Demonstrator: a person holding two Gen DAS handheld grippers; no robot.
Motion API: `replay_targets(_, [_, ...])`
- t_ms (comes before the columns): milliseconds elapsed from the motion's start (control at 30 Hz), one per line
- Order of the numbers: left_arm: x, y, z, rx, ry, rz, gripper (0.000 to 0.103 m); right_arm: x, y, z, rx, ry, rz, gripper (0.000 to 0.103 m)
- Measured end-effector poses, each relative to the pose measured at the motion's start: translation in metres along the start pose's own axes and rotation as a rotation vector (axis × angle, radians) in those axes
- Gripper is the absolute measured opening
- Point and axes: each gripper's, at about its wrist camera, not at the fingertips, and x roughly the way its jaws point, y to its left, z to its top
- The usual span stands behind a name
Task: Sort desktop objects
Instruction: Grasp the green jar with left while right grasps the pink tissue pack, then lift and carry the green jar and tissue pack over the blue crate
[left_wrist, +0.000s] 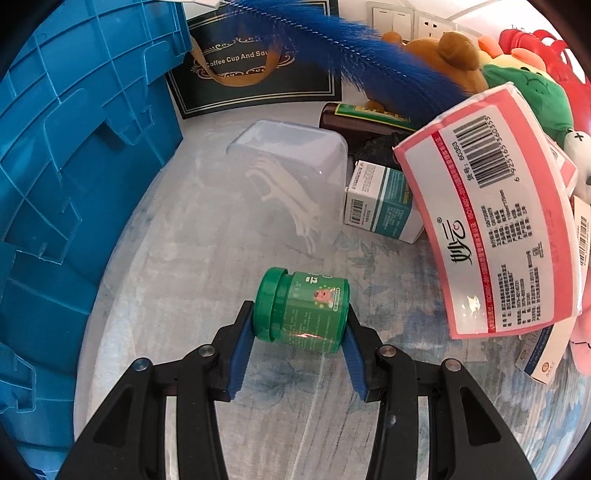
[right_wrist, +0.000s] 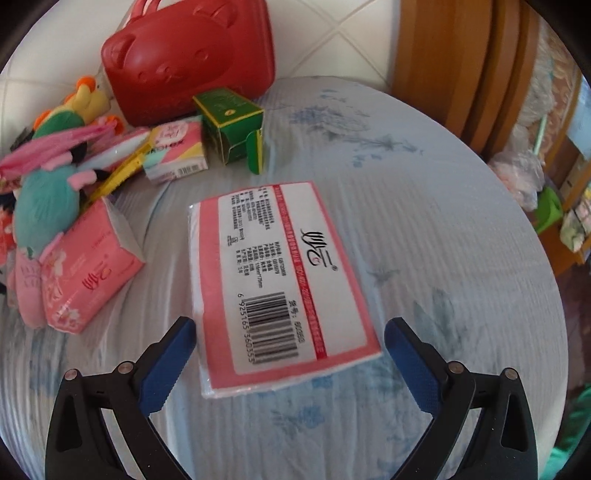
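Along the far left of the left wrist view, a big blue ribbed plastic crate (left_wrist: 74, 177) is standing on the pale floral-cloth surface (left_wrist: 177, 280), and beside it a dark box with gold lettering (left_wrist: 255, 62) is leaning against the wall. Further right, a clear lidless plastic container (left_wrist: 291, 155) is sitting just behind a scatter of white floss picks (left_wrist: 295, 199). Nearer the camera, the left tongs (left_wrist: 300, 334) are gripping a small green plastic jar with a green screw cap (left_wrist: 303, 310) lying on its side, one blue pad pressing on the cap end and the other on the base. To the right, a white and teal carton (left_wrist: 380, 203) is standing by a brown bottle (left_wrist: 354, 122), with a blue bristly brush (left_wrist: 354, 48) reaching across above them, and plush toys (left_wrist: 524, 88) are crowding the corner. A flat pink tissue pack with a barcode label (left_wrist: 491, 229) is filling the right side there. Seen from the right wrist, pink and teal plush toys (right_wrist: 44, 199) and another pink soft pack (right_wrist: 88, 273) are lying at the left, a red bear-faced plastic basket (right_wrist: 188, 59) and a green open-flapped box (right_wrist: 232, 125) are standing behind, and the same pink tissue pack (right_wrist: 277, 280) is lying flat on the cloth. The right tongs (right_wrist: 290, 343) are standing wide open, their blue pads on either side of the pack's near end and clear of it.
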Motion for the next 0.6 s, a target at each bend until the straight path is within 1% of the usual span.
replay_targets(67, [-0.001,-0.001,0.001,-0.001,-0.002,0.002,0.044,0.009,0.003,-0.001,-0.011,0.013,-0.022,0.103])
replay_targets(167, [-0.004,-0.001,-0.001,-0.007,-0.006,-0.001,0.044,0.014,0.005,-0.002,0.023,0.008,-0.013,0.103])
replay_targets(200, [-0.006,0.000,-0.002,-0.009,-0.009,0.000,0.044,0.012,0.004,-0.003,0.037,-0.002,-0.023,0.103])
replay_targets(233, [-0.007,0.001,-0.003,-0.014,-0.012,0.002,0.044,0.009,0.005,-0.004,0.059,-0.011,-0.040,0.098])
replay_targets(267, [-0.009,0.002,-0.004,-0.021,-0.015,0.002,0.044,0.007,0.006,-0.004,0.072,-0.014,-0.057,0.097])
replay_targets(333, [-0.015,0.005,-0.007,-0.032,-0.018,-0.004,0.044,0.001,0.009,-0.005,0.079,-0.019,-0.098,0.095])
replay_targets(433, [-0.029,0.010,-0.014,-0.032,-0.037,0.001,0.044,-0.015,0.014,-0.008,0.095,-0.042,-0.090,0.094])
replay_targets(567, [-0.059,0.019,-0.024,-0.034,-0.092,0.005,0.044,-0.055,0.026,-0.010,0.098,-0.110,-0.079,0.094])
replay_targets(600, [-0.072,0.022,-0.027,-0.037,-0.112,0.003,0.044,-0.072,0.033,-0.011,0.096,-0.140,-0.076,0.094])
